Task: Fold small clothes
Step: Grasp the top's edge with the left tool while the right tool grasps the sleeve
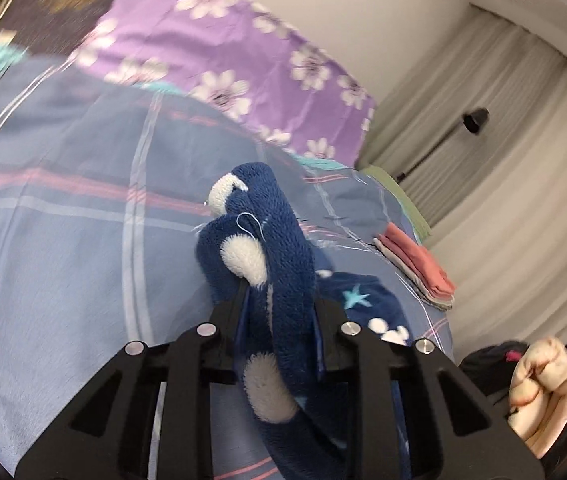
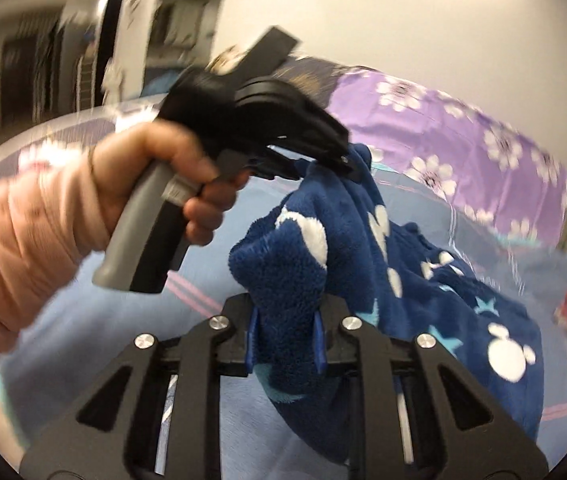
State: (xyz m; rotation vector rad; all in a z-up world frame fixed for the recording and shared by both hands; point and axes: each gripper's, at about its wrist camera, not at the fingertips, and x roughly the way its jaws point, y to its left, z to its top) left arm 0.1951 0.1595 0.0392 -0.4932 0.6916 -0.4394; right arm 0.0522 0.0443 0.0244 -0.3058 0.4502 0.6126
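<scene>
purple floral pillow (image 1: 219,40) | plaid bedsheet (image 1: 63,240) | grey curtain (image 1: 523,160)

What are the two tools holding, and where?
Both the left tool and right tool pinch bunched edges of one fluffy navy white-spotted garment.

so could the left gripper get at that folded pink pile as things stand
Probably not yet. The left gripper is shut on the blue fleece garment, which the right gripper also holds. The folded pink pile lies unobstructed on the bedsheet; the garment must go down first.
</scene>
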